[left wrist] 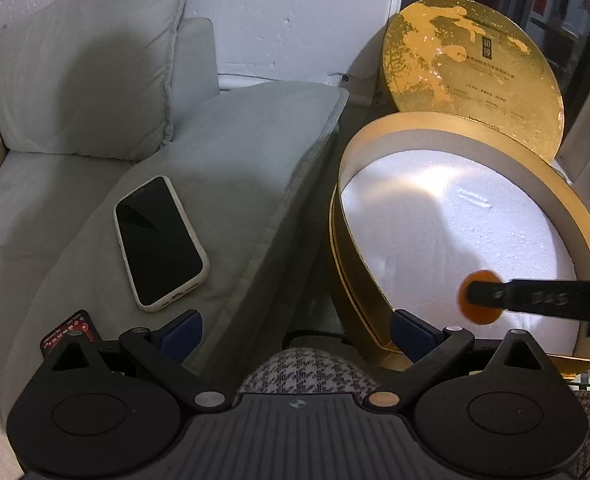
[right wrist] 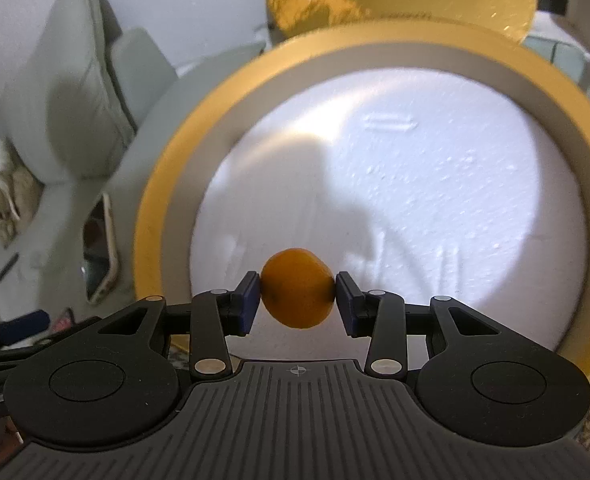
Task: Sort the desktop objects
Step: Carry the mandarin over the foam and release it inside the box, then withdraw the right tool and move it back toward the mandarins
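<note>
A small orange fruit (right wrist: 297,289) hangs between the blue pads of my right gripper (right wrist: 298,295), which is shut on it above the white foam floor of a round gold box (right wrist: 163,184). From the left wrist view the same fruit (left wrist: 480,297) shows at the right, held by a dark finger over the gold box (left wrist: 345,184). My left gripper (left wrist: 295,330) stands open with nothing between its fingers, low between the cushion and the box. The box's gold lid (left wrist: 471,68) leans upright behind it.
A black phone in a cream case (left wrist: 159,242) lies on a grey sofa cushion (left wrist: 251,152) left of the box. A second phone with a lit red screen (left wrist: 69,328) peeks out by the left finger. Houndstooth fabric (left wrist: 307,370) lies below.
</note>
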